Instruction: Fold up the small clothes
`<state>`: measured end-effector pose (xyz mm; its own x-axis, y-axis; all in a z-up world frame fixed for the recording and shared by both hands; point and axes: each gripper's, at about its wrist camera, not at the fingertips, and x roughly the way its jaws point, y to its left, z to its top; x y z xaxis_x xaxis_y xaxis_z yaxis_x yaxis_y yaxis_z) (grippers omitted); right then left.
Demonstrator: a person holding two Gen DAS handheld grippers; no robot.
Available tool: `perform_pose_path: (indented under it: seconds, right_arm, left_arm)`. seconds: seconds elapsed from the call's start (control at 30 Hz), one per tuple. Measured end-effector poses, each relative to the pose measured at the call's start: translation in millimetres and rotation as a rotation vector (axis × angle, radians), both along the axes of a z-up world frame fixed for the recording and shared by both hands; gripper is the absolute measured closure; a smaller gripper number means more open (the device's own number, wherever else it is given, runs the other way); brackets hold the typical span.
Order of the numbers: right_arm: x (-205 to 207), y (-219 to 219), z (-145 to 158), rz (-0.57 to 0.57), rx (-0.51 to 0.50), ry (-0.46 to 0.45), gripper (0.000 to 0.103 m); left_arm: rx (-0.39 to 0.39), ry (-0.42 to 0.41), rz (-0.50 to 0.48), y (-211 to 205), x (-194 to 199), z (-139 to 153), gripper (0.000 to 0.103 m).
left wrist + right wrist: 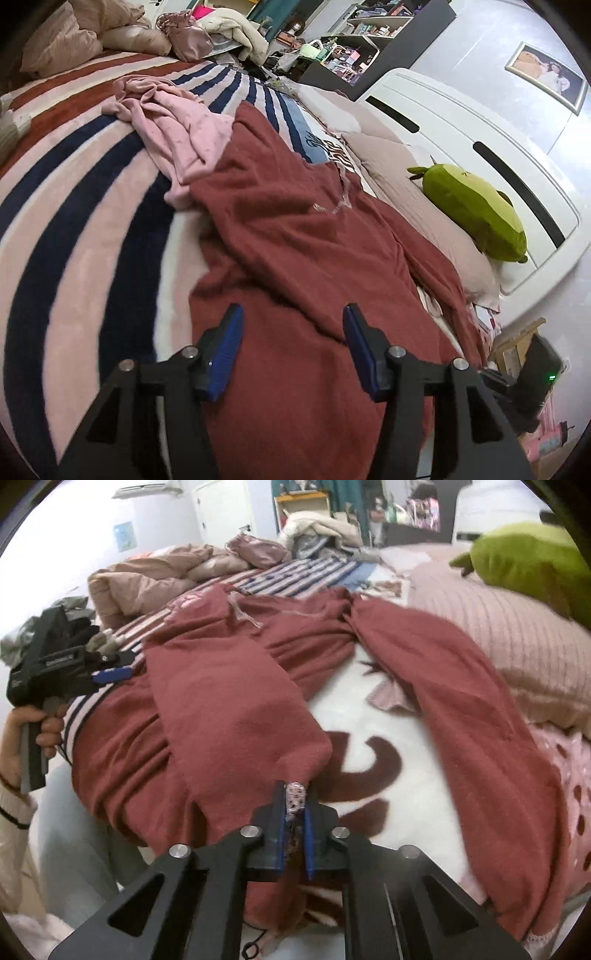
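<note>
Bedroom; bed with striped blanket [85, 229], white headboard [476, 155], cluttered shelves behind.
Red garment [295, 236]: spread rumpled across the blanket, one sleeve folded over the body, the other trailing beside the pink pillow [524, 635].
Pink garment [177, 136]: crumpled, touching the red garment's far edge.
Green plush toy [476, 210]: on the pillow by the headboard.
Left gripper [293, 350]: jaws wide apart, nothing between them, above the red garment's near edge.
Right gripper [294, 823]: clamped on the lace-trimmed cuff [295, 797] of the folded sleeve.
</note>
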<state>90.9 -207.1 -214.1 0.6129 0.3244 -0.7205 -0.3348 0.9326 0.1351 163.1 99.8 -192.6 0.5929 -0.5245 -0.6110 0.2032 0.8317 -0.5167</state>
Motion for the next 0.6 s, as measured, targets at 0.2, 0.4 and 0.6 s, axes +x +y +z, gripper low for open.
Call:
perform_pose_path:
  seconds: [0.2, 0.4, 0.6]
  right_arm:
    - [-32.0, 6.3, 18.2, 0.042, 0.098, 0.005, 0.102]
    - [-49.8, -9.8, 9.3, 0.009, 0.21, 0.055, 0.103]
    - [-48.6, -10.7, -13.1, -0.011, 0.225, 0.134, 0.099]
  left_arm:
    - [0.005, -0.022, -0.004, -3.0, -18.0, 11.1, 0.052]
    - [0.013, -0.043, -0.003, -3.5, -29.1, 21.4, 0.052]
    - [0.035, -0.051, -0.001, -12.1, -34.7, 25.2, 0.05]
